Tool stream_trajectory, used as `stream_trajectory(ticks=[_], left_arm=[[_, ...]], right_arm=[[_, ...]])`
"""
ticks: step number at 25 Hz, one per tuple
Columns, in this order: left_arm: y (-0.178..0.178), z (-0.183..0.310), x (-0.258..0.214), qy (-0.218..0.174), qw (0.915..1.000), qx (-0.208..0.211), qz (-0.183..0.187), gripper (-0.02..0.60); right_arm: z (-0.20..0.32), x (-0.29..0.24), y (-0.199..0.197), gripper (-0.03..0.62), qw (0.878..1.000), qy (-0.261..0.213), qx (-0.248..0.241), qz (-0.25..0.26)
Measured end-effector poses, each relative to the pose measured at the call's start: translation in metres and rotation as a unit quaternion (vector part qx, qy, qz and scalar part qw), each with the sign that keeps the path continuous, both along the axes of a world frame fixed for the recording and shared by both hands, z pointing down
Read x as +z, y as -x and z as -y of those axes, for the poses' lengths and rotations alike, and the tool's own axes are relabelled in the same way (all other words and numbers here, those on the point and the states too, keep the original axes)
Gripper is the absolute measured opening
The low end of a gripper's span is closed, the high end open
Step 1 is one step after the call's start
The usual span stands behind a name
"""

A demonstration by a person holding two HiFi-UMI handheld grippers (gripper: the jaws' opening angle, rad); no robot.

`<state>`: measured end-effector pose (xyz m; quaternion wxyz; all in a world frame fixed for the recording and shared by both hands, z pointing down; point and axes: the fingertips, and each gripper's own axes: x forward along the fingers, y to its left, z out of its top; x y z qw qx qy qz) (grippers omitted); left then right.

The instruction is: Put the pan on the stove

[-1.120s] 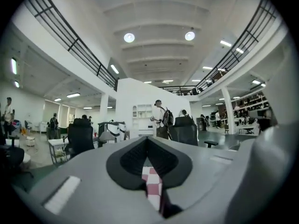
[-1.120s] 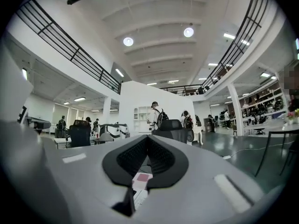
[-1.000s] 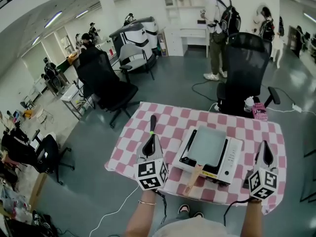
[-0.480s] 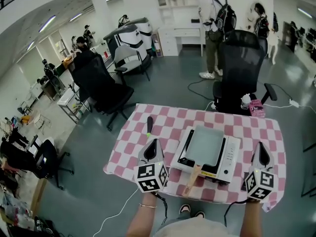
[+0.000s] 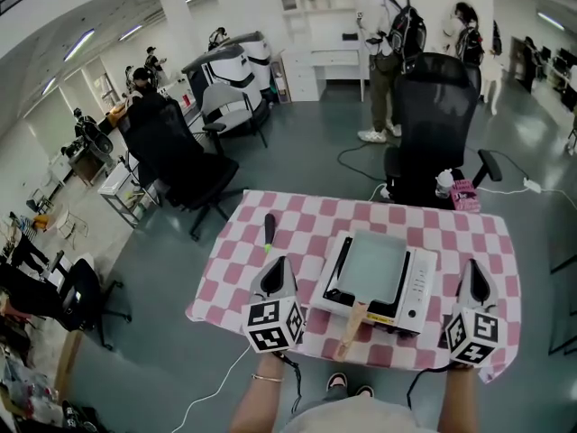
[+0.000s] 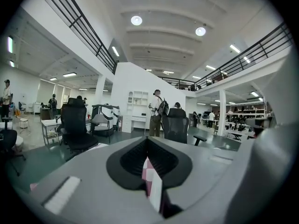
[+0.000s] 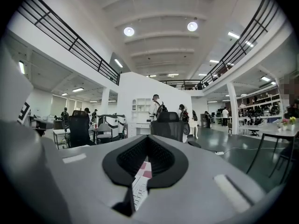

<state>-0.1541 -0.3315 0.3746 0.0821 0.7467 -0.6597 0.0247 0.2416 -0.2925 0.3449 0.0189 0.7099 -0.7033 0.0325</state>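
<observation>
Squarely on the stove (image 5: 420, 285) sits the pan (image 5: 371, 267), a flat square one that covers most of the stove's top. Its wooden handle (image 5: 350, 332) reaches past the stove's near edge and ends just short of the near edge of the table (image 5: 306, 213), which is covered in a pink-and-white checked cloth.

The left gripper (image 5: 275, 271) hovers just left of the stove, apart from it, over the cloth close to the table's near edge. Its own view shows its jaws pressed together with nothing between them. The right gripper (image 5: 475, 273) hangs well to the right of the stove, near the table's right-hand edge. Its jaws are likewise closed and empty.

Left of the stove lies a broad band of cloth, bare but for a black-handled utensil (image 5: 269, 231) beyond the left gripper, pointing away towards the far edge. Beyond the stove a strip of cloth runs free to the far edge. To the right of the stove the free strip is narrower.

Behind the stove, past the table's far edge, stands a black office chair (image 5: 431, 120) pushed close. A small pink thing (image 5: 462, 195) sits just beside the chair, at the far right corner of the table.
</observation>
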Motion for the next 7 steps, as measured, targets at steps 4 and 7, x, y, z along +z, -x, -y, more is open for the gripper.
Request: stream_trajectory(ticks=[4,7], left_arm=[[0.0,0.002,0.007,0.009,0.9999,0.002,-0.007,-0.002],[-0.001,0.004,0.013,0.015,0.9998,0.002,-0.009,-0.002]], right_arm=[[0.002,0.0,0.001,0.009,1.0,-0.001,-0.001,0.0],[0.004,0.001,0.002,0.009,1.0,0.0,-0.002,0.0]])
